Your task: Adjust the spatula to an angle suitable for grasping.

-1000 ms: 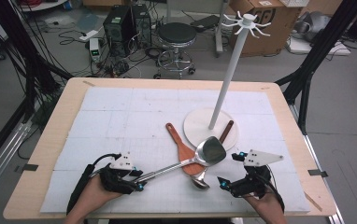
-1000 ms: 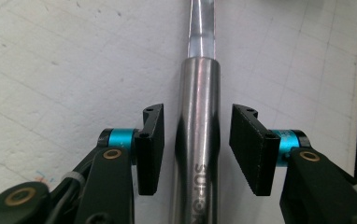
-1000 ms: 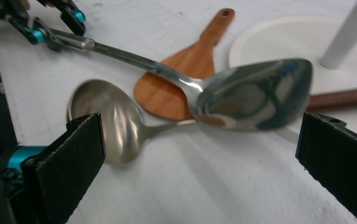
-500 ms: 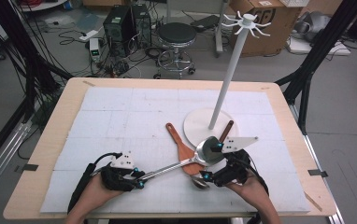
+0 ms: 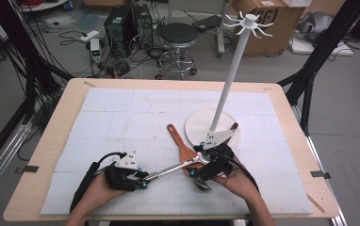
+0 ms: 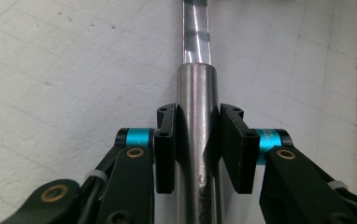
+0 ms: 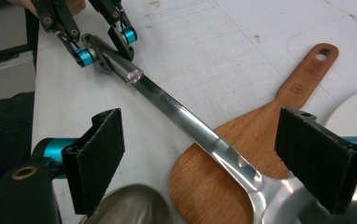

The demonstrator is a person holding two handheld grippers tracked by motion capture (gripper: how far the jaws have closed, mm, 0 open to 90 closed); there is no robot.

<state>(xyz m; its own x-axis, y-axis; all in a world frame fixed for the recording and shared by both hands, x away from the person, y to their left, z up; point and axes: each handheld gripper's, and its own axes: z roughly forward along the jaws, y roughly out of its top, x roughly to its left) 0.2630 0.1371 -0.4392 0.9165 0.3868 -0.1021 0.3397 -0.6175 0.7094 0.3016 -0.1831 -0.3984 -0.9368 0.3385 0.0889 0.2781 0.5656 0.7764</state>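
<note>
A steel turner (image 5: 168,170) lies slanted across the white mat, its head resting on a wooden spatula (image 5: 178,141). My left gripper (image 5: 143,178) is shut on the end of the round steel handle (image 6: 196,93); its jaws have just been closing, and both pads press the handle in the left gripper view. My right gripper (image 5: 201,165) hovers over the turner's head. Its wide-apart jaws have just been closing a little, with the turner's neck (image 7: 181,116) and the wooden spatula (image 7: 260,126) between them, untouched. My left gripper (image 7: 104,49) also shows far off.
A steel spoon bowl (image 7: 130,205) lies just beside my right gripper, near the table's front edge. A white hook stand rises on a pole (image 5: 227,80) from a round base (image 5: 199,123) right behind the utensils. The white mat (image 5: 121,117) covers the wooden table.
My right hand has moved left from the front right of the mat to over the turner's head. My left hand has stayed on the handle.
</note>
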